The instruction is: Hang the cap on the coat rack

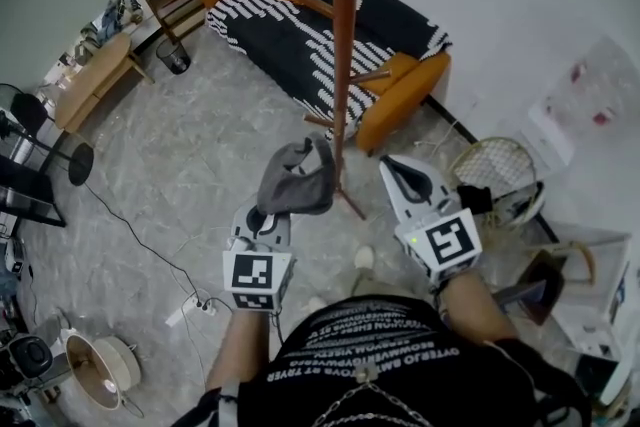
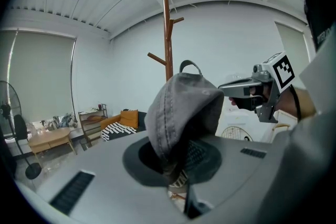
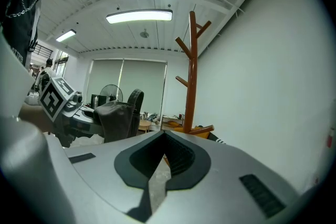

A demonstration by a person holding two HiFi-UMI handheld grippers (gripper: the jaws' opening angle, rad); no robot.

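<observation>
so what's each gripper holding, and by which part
The left gripper pinches the grey cap by its lower edge, opposite the back strap; the right gripper is shut on nothing.

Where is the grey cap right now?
In the head view, the grey cap is pinched in the left gripper, just left of the coat rack pole.

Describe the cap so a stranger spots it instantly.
Find the tall wooden coat rack standing before the striped sofa. Just left of its pole, the left gripper pinches a limp grey cap, the only cloth thing held; the right gripper beside it is empty.
</observation>
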